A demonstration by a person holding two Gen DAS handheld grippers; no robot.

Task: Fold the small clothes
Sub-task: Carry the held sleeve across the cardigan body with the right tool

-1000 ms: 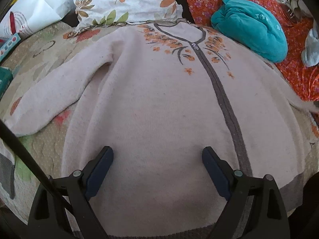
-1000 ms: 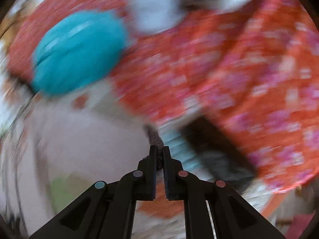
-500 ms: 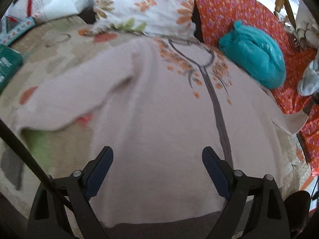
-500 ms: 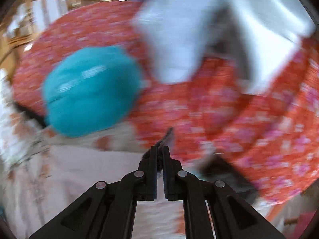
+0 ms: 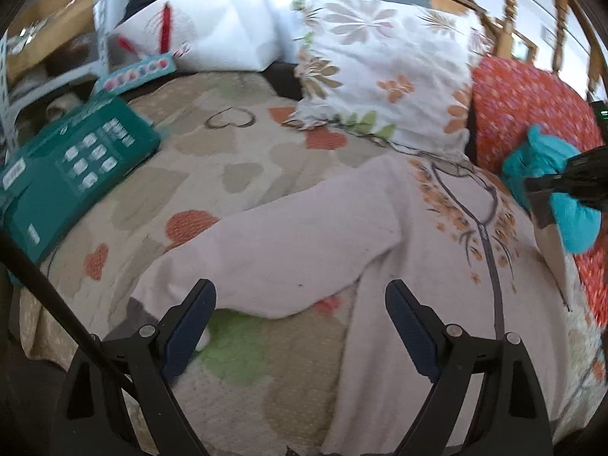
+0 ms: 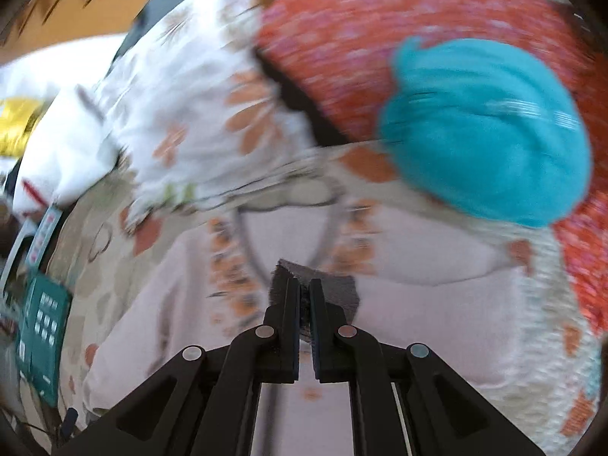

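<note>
A pale pink knit cardigan [image 5: 399, 273] with orange flowers and a grey zip band lies flat on a patterned bedspread [image 5: 235, 174]. Its left sleeve [image 5: 266, 258] stretches toward my open, empty left gripper [image 5: 300, 311], which hovers just above the sleeve end. My right gripper [image 6: 302, 292] is shut on the grey cuff [image 6: 342, 288] of the right sleeve and holds it over the cardigan's chest [image 6: 228, 304], below the neckline. In the left wrist view the right gripper [image 5: 570, 182] shows at the far right with the sleeve [image 5: 551, 243] hanging from it.
A floral pillow [image 5: 383, 76] and a red floral cushion [image 5: 528, 114] lie behind the cardigan. A teal bundle [image 6: 490, 133] rests on the red cushion. A green box [image 5: 68, 174] sits at the left, with white bags [image 5: 205, 26] behind it.
My right gripper has carried the right sleeve cuff leftward, from over the red cushion to above the cardigan's chest. My left gripper has moved left, from the cardigan's hem to the left sleeve end.
</note>
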